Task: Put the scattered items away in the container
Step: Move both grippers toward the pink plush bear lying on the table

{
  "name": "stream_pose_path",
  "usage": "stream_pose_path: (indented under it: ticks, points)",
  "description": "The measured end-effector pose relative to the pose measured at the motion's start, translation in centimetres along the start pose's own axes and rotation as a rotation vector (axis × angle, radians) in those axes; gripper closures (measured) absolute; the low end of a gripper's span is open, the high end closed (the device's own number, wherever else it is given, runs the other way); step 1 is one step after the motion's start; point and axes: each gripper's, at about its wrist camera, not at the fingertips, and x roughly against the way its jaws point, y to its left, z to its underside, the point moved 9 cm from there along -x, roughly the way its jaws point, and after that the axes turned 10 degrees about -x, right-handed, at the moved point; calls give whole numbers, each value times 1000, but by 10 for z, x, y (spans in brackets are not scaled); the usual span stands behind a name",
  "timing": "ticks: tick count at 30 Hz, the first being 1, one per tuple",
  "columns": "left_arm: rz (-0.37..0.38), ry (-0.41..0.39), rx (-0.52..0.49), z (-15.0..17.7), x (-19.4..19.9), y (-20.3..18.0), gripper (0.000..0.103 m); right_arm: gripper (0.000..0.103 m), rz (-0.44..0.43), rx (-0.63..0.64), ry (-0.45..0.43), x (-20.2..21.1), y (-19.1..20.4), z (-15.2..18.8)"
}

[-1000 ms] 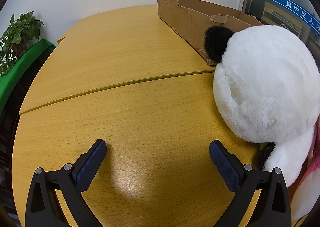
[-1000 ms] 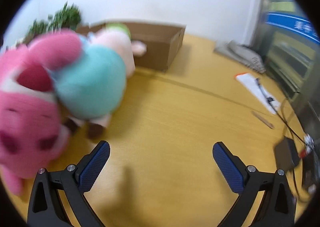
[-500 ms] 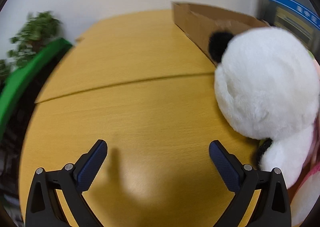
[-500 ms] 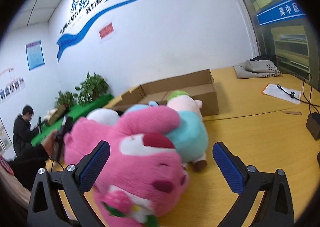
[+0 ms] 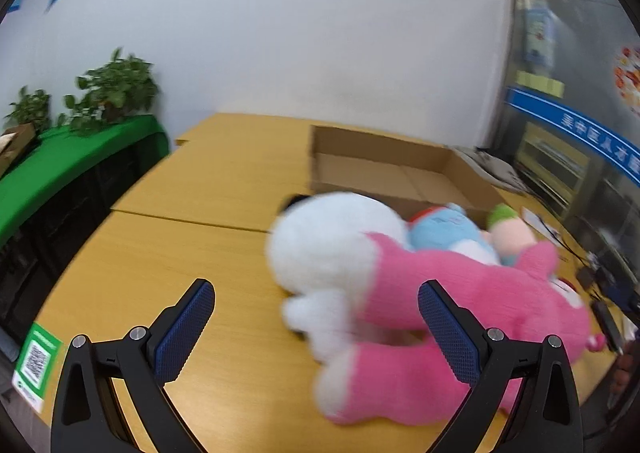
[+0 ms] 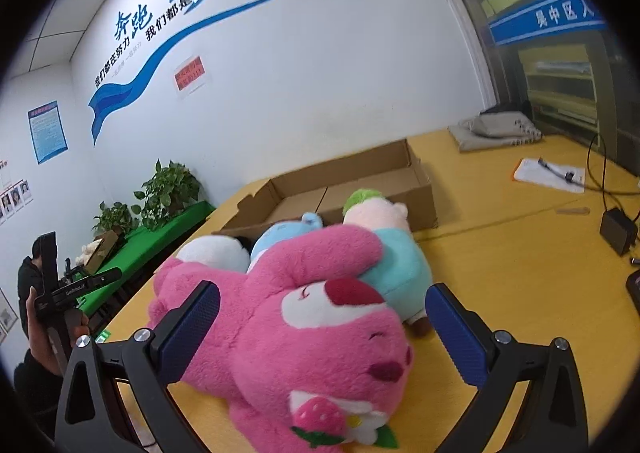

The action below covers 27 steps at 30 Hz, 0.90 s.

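Several plush toys lie in a heap on the yellow table in front of an open, empty cardboard box. A big pink bear lies nearest, with a white panda, a small blue toy and a teal-bodied toy with a green cap behind it. My left gripper hangs open, the panda and the bear's limb between and beyond its fingers. My right gripper is open, straddling the pink bear's head from above without touching it.
A person with a camera rig stands at the left table edge. A green-covered shelf with potted plants runs along the left. Papers, cables, a black adapter and a grey bag lie on the right.
Both views have pulled back and tilted up. The left one now takes in the whole toy heap and the box; the right gripper has come to sit over the pink bear. Both stay open.
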Motion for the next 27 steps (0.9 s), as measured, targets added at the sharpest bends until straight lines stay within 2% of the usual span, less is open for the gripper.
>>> stream_pose_path:
  ticks: [6, 13, 19, 27]
  points:
    - [95, 46, -107, 7, -13, -66, 0, 0, 104, 2, 6, 3, -5, 8]
    - [118, 44, -112, 8, -11, -81, 0, 0, 245, 44, 75, -8, -15, 28]
    - [118, 56, -109, 18, -9, -89, 0, 0, 297, 119, 116, -14, -8, 42]
    - [131, 49, -120, 25, -2, -98, 0, 0, 290, 135, 120, -7, 1, 47]
